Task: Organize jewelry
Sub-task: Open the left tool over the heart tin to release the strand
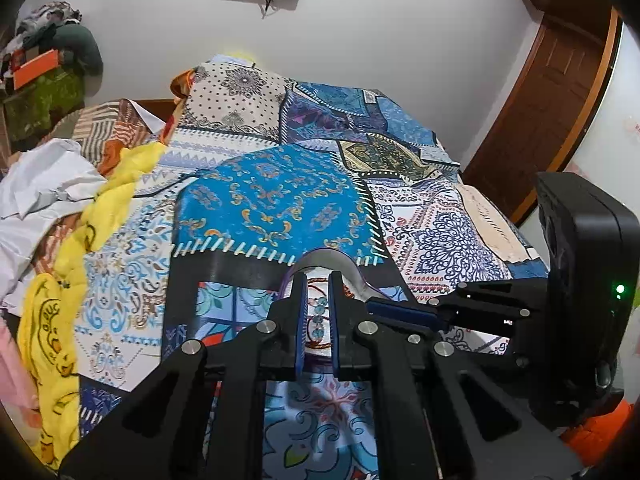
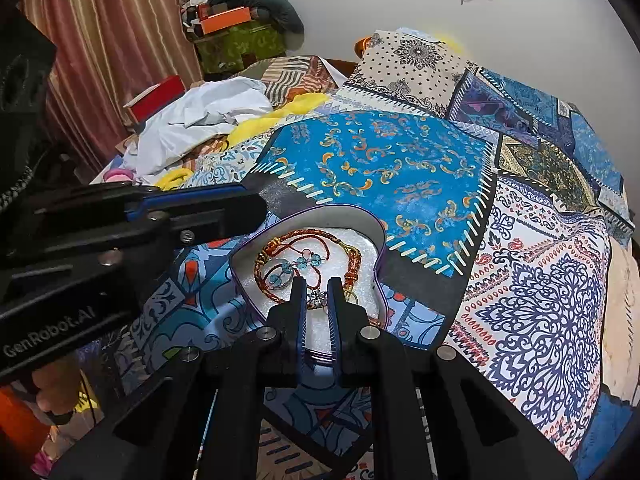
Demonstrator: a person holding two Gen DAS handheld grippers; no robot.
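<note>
A heart-shaped tin (image 2: 376, 232) with a purple rim and white lining sits on the patchwork bedspread. In it lie an orange braided cord necklace (image 2: 304, 236) with blue glass beads (image 2: 298, 266) and a clear crystal pendant (image 2: 318, 300). My right gripper (image 2: 318, 296) hovers over the tin's near part with its fingers a small gap apart around the pendant; whether they touch it I cannot tell. My left gripper (image 1: 318, 300) is over the same tin (image 1: 352, 270), narrowly open above the beads (image 1: 318, 312). It also shows at the left in the right wrist view (image 2: 240, 208).
The bed is covered by a blue patterned patchwork spread (image 2: 400, 168). Crumpled white cloth (image 2: 208, 116) and a yellow blanket (image 1: 60, 320) lie on the left side. A red box (image 2: 156, 98) and piled clothes (image 2: 240, 12) stand beyond. A wooden door (image 1: 552, 92) is at the right.
</note>
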